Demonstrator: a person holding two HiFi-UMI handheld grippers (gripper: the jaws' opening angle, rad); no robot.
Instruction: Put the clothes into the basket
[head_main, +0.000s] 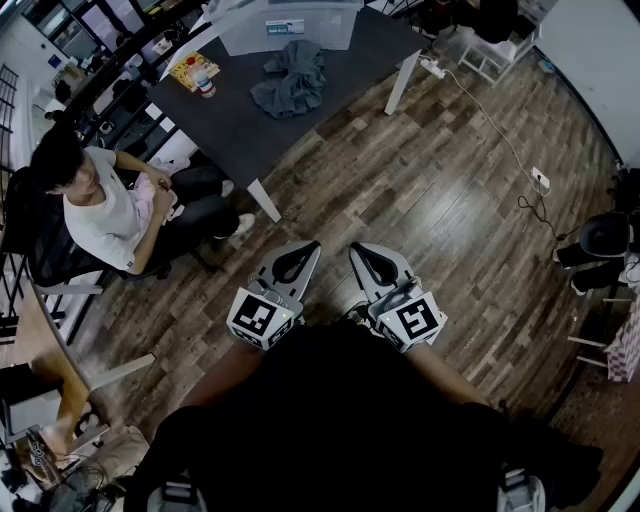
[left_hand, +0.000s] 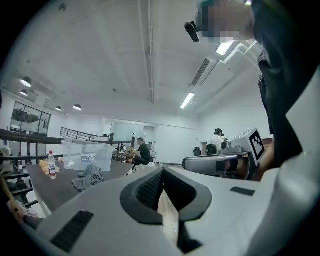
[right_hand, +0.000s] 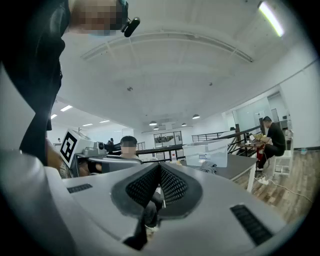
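Note:
A crumpled grey garment (head_main: 290, 80) lies on the dark table (head_main: 240, 125) at the far side of the room. Behind it stands the clear plastic basket (head_main: 290, 25). Both grippers are held close to my body over the wooden floor, well short of the table. My left gripper (head_main: 310, 247) is shut with nothing in it, and so is my right gripper (head_main: 357, 247). The left gripper view looks over its closed tips (left_hand: 161, 172) toward the garment (left_hand: 87, 177) and basket (left_hand: 87, 155). The right gripper view shows its closed tips (right_hand: 159, 166), the basket (right_hand: 206, 152) and the garment (right_hand: 207, 167).
A person in a white shirt (head_main: 110, 205) sits on a chair left of the table. A bottle (head_main: 205, 82) and a yellow packet (head_main: 188, 68) stand on the table's left end. A power strip with cable (head_main: 432, 68) lies on the floor; a black stool (head_main: 600, 240) stands right.

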